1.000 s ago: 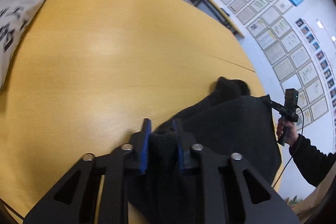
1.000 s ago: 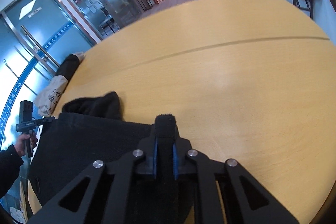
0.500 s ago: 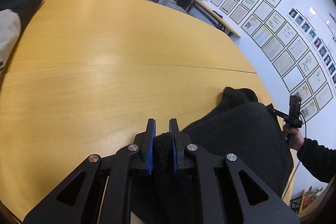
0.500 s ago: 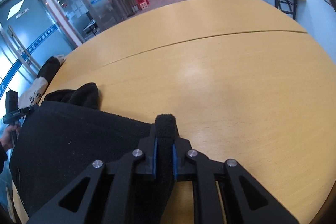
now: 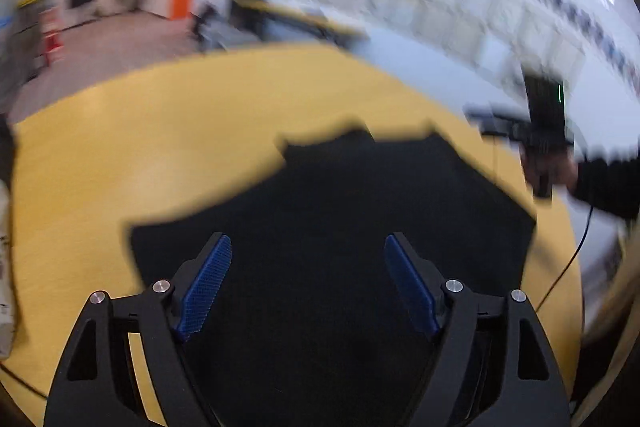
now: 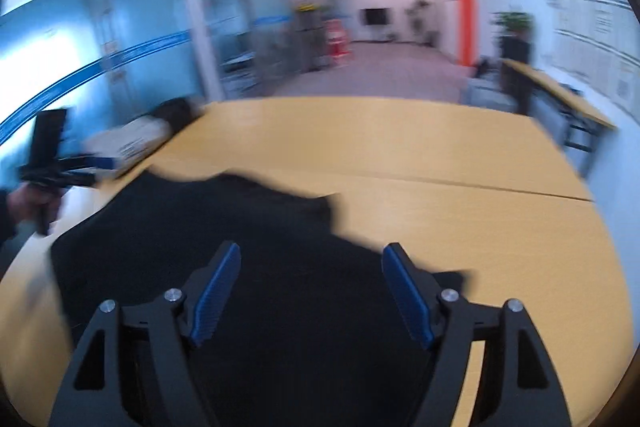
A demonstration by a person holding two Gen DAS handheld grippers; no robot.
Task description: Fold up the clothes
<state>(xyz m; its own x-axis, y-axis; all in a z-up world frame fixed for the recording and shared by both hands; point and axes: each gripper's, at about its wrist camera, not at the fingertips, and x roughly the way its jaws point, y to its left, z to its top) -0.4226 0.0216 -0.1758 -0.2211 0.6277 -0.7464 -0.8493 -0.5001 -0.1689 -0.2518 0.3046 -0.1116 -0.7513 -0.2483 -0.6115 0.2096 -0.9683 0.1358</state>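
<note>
**Black garment lies on the table as both sets of tongs let go**

The black garment (image 5: 344,211) lies spread on the yellow table (image 5: 120,131), and it shows directly below both pairs of tongs. The left gripper (image 5: 308,283) has its jaws opening, the blue pads (image 5: 206,283) standing wide apart with nothing pressed between them; the dark cloth seen in the gap lies beneath, not in a grip. The right gripper (image 6: 310,291) is in the same condition: jaws opening, pads spread, only the garment's flat surface showing between them.

Judging from the task, the cloth lies as it does because a fold has been laid over and set down, so both tongs can release it together and leave it flat. Its far edge looks uneven, with a small bump near the middle, though the blur makes the outline hard to trust.

Both tongs tilt downward toward the table, side by side over the near part of the garment. In the left view the person's right hand (image 5: 548,167) shows off to the side holding its handle, and in the right view the left hand (image 6: 28,203) shows likewise. A pale bundle of other clothes (image 6: 128,143) sits at the table's far left edge, well apart from the black garment.
</note>
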